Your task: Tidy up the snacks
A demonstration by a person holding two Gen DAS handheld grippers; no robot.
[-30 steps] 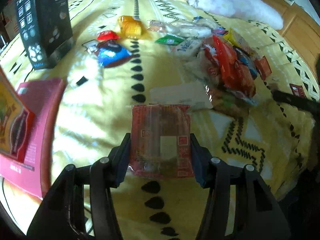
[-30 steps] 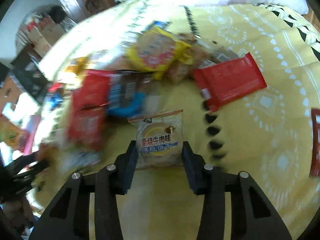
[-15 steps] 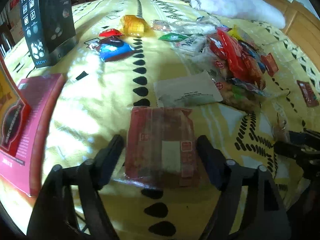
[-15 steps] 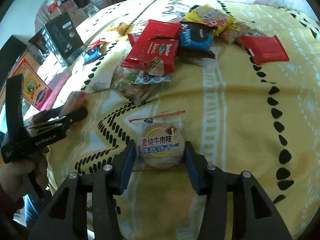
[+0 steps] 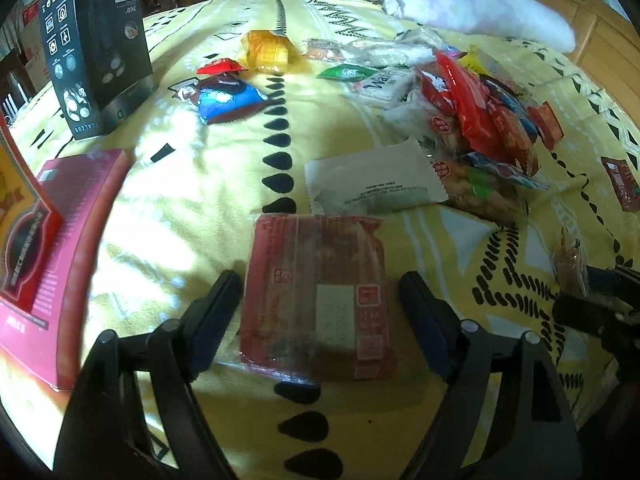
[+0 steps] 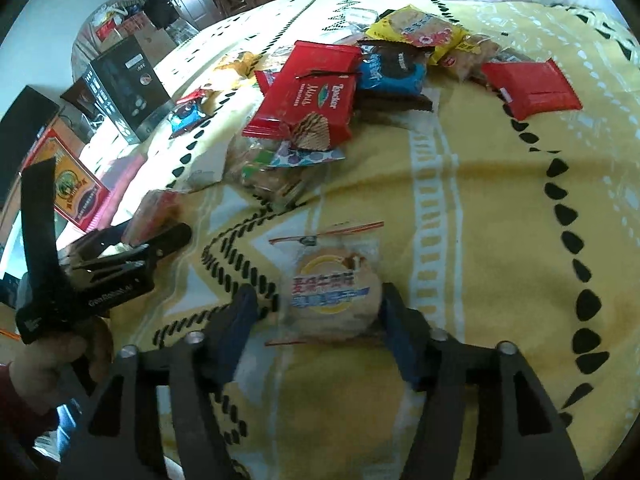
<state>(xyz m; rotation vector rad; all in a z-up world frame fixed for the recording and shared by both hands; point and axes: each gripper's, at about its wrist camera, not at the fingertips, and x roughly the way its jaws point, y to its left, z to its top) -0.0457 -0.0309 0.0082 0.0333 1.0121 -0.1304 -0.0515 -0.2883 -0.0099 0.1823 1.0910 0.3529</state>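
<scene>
A yellow blanket [image 5: 188, 208] with black teardrop marks covers the bed, and a white pillow [image 5: 472, 4] lies at its far end. On the left stand a black box [image 5: 96, 52] and, nearer, a red box [image 5: 64, 248] lying flat. A snack pile [image 6: 352, 80] sits mid-bed, topped by a red wafer pack [image 6: 312, 92] with a blue pack [image 6: 392, 72] and a yellow pack [image 6: 416, 28] behind it; a second red pack [image 6: 532, 88] lies apart to the right. A white sachet [image 5: 372, 182] rests just left of the pile, touching the far edge of the red packet.

The left gripper [image 5: 320, 308] points steeply down, its jaws opening, with a flat red packet [image 5: 316, 296] lying on the blanket between them; gaps show on both sides, so neither pad presses it.

The right gripper [image 6: 316, 312] is likewise opening over a round biscuit pack [image 6: 334, 292] (clear wrapper, yellow and blue label). The pack rests on the blanket near the front edge; the left pad stands clear of it, the right pad is just beside it, and whether that one touches cannot be told.

In the right view a hand [image 6: 52, 356] holds the left gripper's handle.
</scene>
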